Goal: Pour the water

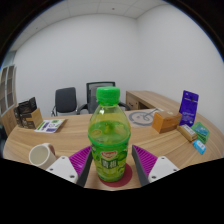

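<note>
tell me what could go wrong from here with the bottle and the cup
1. The green cap looks still on the bottle, so tilting now would likely pour nothing.
2. The bottle stands between the jaws of the gripper; whether both pads press it is unclear, so a lift might slip.
3. The cup sits off to the side near the table edge; a swing could knock it.

Bottle (109,140): base hidden below, between the finger pads (147,160); label print too small to read. Fingers: tips cut off, so contact with the bottle cannot be judged. Boxes (167,121) right of the bottle: lettering illegible.
</note>
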Motion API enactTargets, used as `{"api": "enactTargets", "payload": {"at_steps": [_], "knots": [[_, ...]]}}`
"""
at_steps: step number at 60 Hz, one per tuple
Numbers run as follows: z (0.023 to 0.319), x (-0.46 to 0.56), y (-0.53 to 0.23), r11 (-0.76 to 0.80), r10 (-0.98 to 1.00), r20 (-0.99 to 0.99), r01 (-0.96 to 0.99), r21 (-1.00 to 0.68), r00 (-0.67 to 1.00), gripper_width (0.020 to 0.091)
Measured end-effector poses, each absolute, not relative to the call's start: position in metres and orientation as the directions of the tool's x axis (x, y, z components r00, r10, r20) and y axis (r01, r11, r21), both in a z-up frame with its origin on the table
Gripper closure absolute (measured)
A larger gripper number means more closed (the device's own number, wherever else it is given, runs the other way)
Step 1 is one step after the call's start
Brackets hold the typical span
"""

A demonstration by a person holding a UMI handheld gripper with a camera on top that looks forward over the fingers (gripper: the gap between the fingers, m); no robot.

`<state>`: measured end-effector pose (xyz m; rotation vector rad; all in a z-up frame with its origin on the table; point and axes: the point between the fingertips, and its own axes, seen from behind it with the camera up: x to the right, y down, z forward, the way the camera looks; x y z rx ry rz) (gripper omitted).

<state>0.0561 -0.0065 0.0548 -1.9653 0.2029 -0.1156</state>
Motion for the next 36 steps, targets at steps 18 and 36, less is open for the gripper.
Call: {"api": "enactTargets", "payload": {"at_steps": [18,36], "knots": [[0.062,0.035,-0.111,-0.455,-0.259,-0.001,-0.123,-0.882,0.966,0.0268],[0.141,-0.03,-0.203,-0.448,-0.229,-0.05,-0.151,-0.881,0.972,0.027]]}}
